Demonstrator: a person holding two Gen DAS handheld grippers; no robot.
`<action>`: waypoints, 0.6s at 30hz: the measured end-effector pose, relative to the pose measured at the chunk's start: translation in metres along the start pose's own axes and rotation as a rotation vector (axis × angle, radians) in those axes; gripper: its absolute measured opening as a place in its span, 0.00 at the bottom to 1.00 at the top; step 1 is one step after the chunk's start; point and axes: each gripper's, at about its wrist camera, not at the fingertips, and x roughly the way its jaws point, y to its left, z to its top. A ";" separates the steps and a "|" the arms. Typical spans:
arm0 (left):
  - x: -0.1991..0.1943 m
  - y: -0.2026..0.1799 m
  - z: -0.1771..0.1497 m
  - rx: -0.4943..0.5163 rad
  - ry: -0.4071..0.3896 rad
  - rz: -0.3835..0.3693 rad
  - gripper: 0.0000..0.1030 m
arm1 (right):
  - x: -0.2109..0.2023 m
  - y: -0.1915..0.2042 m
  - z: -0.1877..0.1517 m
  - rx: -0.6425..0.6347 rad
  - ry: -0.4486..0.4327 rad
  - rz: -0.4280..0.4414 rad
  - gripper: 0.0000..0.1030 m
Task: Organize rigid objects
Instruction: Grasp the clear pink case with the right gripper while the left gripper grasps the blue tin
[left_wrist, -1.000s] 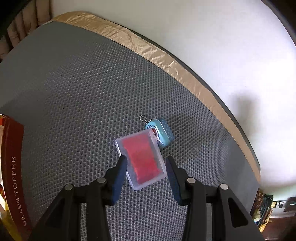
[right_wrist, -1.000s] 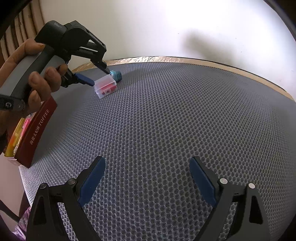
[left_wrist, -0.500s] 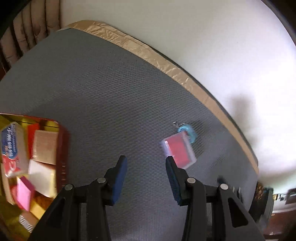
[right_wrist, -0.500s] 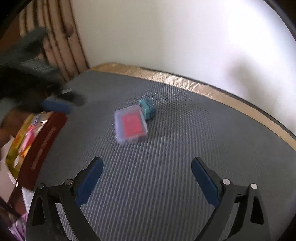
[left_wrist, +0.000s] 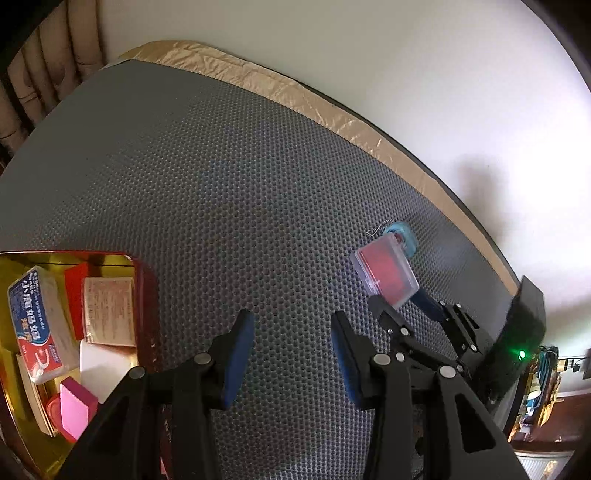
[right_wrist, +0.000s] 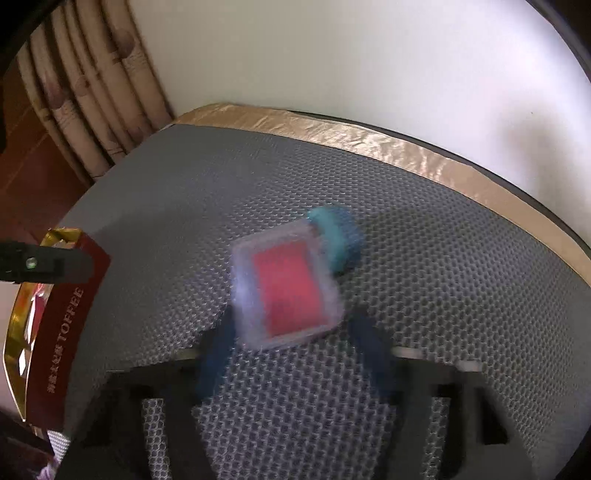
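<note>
Right hand-held gripper (right_wrist: 291, 354) and clear case (right_wrist: 286, 286) motion-blurred; tin (left_wrist: 146, 295) cut off

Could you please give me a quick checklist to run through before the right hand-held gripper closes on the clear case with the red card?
1. The right hand-held gripper is open: ok.
2. The clear case sits between its fingers: not ok; only the near edge is at the fingertips.
3. The fingers touch the case: cannot tell; the right wrist view is blurred.
4. The teal keychain is outside the grasp: ok; it lies beyond the case's far corner.
5. The left hand-held gripper is out of the way: ok; open, empty, nearer the red tin.
6. The tin has room: cannot tell; it already holds several boxes.
</note>
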 end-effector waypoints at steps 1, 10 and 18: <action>-0.002 -0.001 -0.001 0.003 0.003 0.003 0.43 | -0.002 0.001 -0.003 -0.005 0.001 -0.001 0.48; 0.009 -0.048 0.001 0.166 0.005 -0.041 0.43 | -0.084 -0.067 -0.084 0.148 -0.091 -0.100 0.48; 0.048 -0.112 0.030 0.365 0.049 0.000 0.43 | -0.132 -0.129 -0.169 0.319 -0.123 -0.271 0.48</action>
